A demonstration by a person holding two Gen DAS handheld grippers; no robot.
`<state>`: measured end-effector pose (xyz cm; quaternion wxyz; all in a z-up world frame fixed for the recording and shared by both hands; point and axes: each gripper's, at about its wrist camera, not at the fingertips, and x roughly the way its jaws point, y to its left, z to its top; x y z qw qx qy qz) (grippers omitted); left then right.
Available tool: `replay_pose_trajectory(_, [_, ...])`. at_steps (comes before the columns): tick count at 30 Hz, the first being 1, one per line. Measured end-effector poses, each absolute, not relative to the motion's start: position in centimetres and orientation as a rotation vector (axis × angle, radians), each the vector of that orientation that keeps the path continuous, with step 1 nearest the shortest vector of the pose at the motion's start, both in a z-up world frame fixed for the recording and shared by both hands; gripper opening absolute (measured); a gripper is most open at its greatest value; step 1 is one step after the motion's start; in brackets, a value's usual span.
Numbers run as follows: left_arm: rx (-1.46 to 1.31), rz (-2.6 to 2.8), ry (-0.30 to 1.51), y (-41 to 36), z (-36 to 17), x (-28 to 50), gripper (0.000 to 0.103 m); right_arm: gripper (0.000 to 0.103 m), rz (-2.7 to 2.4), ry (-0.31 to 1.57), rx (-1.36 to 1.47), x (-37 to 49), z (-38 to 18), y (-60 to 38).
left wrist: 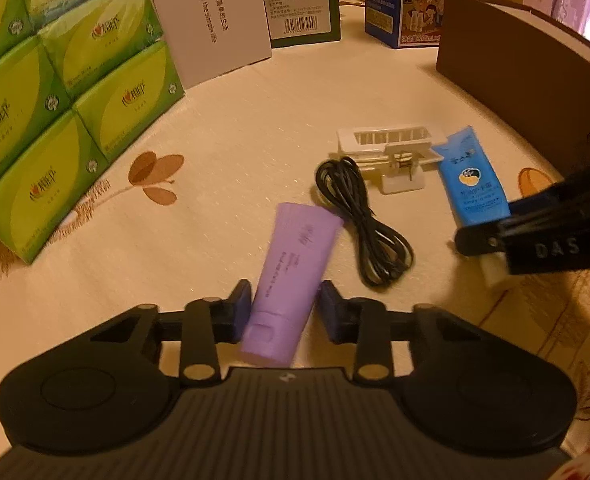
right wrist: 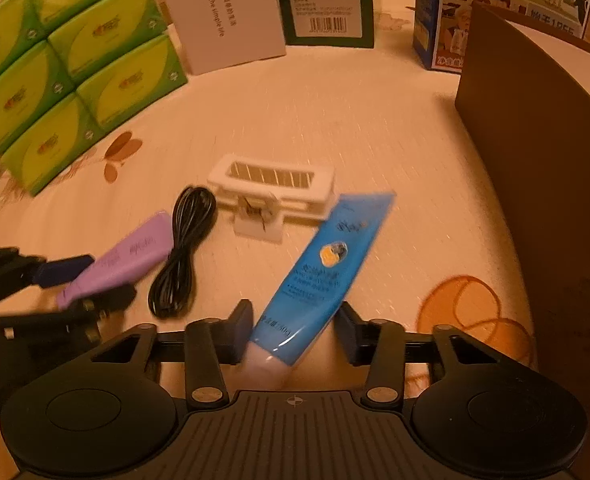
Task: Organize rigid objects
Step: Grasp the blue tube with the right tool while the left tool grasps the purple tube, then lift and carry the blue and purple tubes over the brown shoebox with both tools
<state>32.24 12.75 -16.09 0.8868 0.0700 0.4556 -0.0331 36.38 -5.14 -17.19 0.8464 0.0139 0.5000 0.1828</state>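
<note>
Left tool [left wrist: 283, 312] is clamped on the purple tube [left wrist: 291, 276] near its cap end. Both blue pads press the tube's sides, cap pointing back toward the camera, flat crimped end pointing far and a bit right. In the right wrist view the same tube [right wrist: 129, 262] shows at the left edge, pinched by the left tool [right wrist: 83, 280], just left of the black cable.

Right tool [right wrist: 295, 328] is clenched on the blue tube [right wrist: 327, 264], also low by the cap. The white cap sits between the pads, body slanting up and far-right. From the left wrist view the blue tube [left wrist: 471, 178] lies at the right, w/ the right tool [left wrist: 479, 240] closing over its near end.

Between the two tubes on the tabletop [left wrist: 235, 152]: coiled black cable [left wrist: 363, 220], and farther back a white clip holder [left wrist: 391, 156] w/ slots, its right end just beside the blue tube's far end.

Far left: stack of green tissue packs [left wrist: 55, 92]. Far edge: white box [left wrist: 211, 20], dark green box [left wrist: 303, 0], blue carton [left wrist: 415, 4]. Right side: brown box [left wrist: 535, 92], standing well apart from the purple tube.
</note>
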Motion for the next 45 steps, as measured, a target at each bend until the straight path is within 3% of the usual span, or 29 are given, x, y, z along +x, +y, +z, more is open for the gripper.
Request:
replay_pose_trajectory(6, [0.094,-0.03,0.973,12.0,-15.7,30.5,0.026,0.029,0.436,1.065,-0.02,34.0,-17.2,-7.9])
replay_pose_trajectory(25, [-0.093,0.121,1.059,7.8,-14.7,17.2,0.026,0.029,0.659,1.064,-0.178,23.2,-16.8,-13.8])
replay_pose_trajectory(33, [-0.106,0.11,1.06,7.8,-14.7,17.7,0.033,0.047,0.598,1.054,-0.152,23.9,-16.7,-13.4])
replay_pose_trajectory(36, [-0.084,0.117,1.06,7.4,-14.8,18.2,0.034,0.048,0.569,1.042,-0.157,24.1,-16.9,-13.0])
replay_pose_trajectory(43, [-0.048,0.131,1.068,6.8,-15.0,19.1,0.03,0.046,0.546,1.013,-0.185,24.2,-17.1,-12.4])
replay_pose_trajectory(45, [-0.05,0.131,1.069,6.6,-14.9,19.2,0.028,0.037,0.552,0.998,-0.207,23.9,-17.1,-12.2])
